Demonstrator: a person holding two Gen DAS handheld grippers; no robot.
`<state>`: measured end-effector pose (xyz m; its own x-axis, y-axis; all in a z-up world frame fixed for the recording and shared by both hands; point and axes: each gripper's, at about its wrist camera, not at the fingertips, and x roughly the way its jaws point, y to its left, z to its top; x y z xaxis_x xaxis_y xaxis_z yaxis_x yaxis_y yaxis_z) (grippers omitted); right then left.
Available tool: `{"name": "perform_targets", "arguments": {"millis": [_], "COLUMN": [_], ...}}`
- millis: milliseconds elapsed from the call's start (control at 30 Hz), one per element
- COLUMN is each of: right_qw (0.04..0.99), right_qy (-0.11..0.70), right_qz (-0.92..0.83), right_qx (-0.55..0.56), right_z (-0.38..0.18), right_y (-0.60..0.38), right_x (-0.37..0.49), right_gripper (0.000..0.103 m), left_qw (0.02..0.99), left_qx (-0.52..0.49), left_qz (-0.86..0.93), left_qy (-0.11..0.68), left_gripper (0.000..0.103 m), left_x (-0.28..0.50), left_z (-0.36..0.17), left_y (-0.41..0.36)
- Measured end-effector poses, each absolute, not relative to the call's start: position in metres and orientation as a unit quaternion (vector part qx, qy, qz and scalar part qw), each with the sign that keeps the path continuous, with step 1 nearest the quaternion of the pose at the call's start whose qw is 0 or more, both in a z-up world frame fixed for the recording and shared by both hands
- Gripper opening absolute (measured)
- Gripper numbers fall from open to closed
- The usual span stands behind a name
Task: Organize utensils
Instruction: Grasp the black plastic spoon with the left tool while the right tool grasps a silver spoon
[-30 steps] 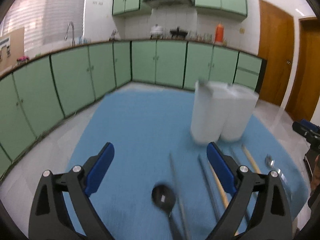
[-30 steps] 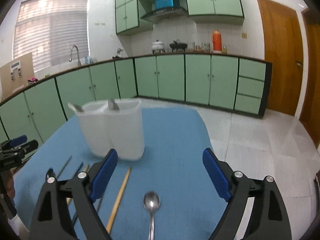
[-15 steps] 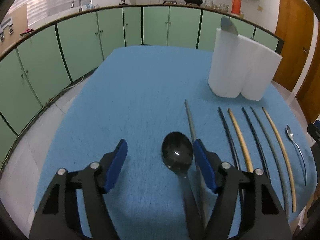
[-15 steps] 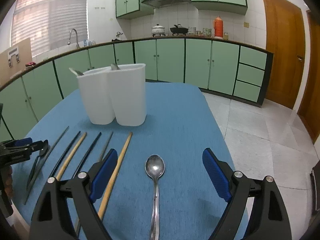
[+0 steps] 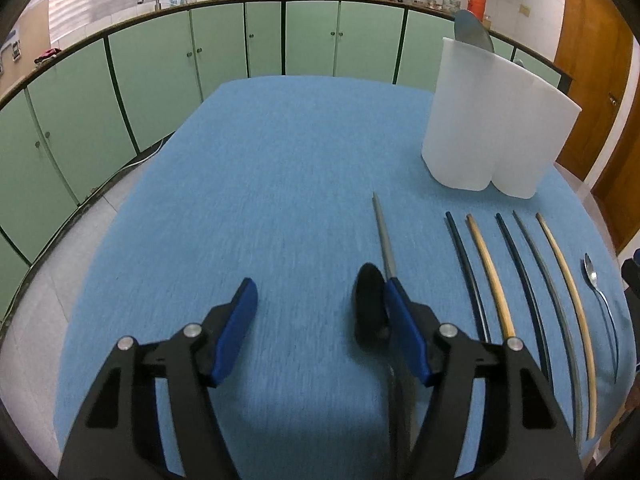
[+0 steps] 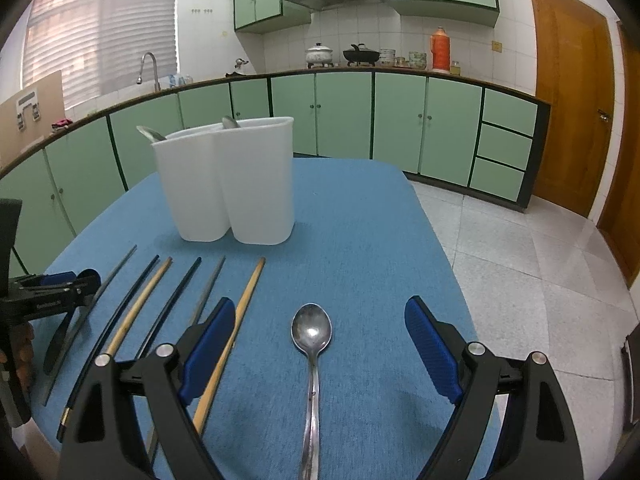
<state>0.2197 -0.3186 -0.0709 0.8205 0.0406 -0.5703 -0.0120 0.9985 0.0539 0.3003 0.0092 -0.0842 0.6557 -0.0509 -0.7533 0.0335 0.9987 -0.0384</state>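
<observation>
Blue cloth-covered table (image 5: 280, 168). White plastic two-compartment utensil holder (image 6: 232, 184) stands upright at the far side; two metal spoon bowls (image 6: 230, 121) show above its rim, which compartment each sits in cannot be told. Laid in a row in front of the holder, side by side and apart: grey metal chopstick (image 5: 384, 240), two dark chopsticks (image 5: 466, 256), two tan wooden chopsticks (image 5: 490, 268), another grey chopstick (image 5: 548, 276). Left gripper (image 5: 318, 304): jaws apart, black plastic spoon (image 5: 370, 308) between them, its bowl against the inner face of the right-hand blue pad; the other pad stands clear, so no clamp seen. Right gripper (image 6: 320, 332): jaws wide apart, low over the cloth, straddling a silver metal spoon (image 6: 312, 344) lying flat, bowl pointing toward the holder; pads not touching it.
</observation>
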Motion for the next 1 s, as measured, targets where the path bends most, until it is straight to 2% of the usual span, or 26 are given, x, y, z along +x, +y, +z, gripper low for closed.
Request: {"name": "perform_targets", "arguments": {"millis": [167,367,600,733,867,1000], "right_qw": [0.954,0.954,0.953,0.949,0.946,0.944], "right_qy": [0.299,0.300,0.303,0.313,0.321,0.329], "right_qz": [0.014,0.014,0.016,0.025,0.037,0.039], "right_qx": [0.025,0.025,0.025,0.019,0.018,0.014], "right_z": [-0.072,-0.072,-0.071,-0.074,-0.077,-0.078], "right_y": [-0.320,-0.320,-0.322,-0.320,-0.318,-0.317], "right_x": [0.220,0.220,0.222,0.223,0.223,0.222], "right_gripper": [0.085,0.085,0.082,0.074,0.067,0.065], "left_qw": [0.911,0.909,0.907,0.906,0.907,0.911], "left_qx": [-0.012,-0.016,-0.032,-0.044,-0.051,-0.052], "left_qz": [-0.025,-0.028,-0.039,-0.051,-0.059,-0.062], "left_qy": [0.412,0.416,0.417,0.418,0.413,0.405], "left_gripper": [0.070,0.069,0.047,0.033,0.033,0.033], "left_x": [0.298,0.299,0.304,0.303,0.301,0.297], "left_z": [-0.082,-0.083,-0.083,-0.082,-0.079,-0.073], "left_y": [0.007,0.005,0.005,0.007,0.007,0.011]}}
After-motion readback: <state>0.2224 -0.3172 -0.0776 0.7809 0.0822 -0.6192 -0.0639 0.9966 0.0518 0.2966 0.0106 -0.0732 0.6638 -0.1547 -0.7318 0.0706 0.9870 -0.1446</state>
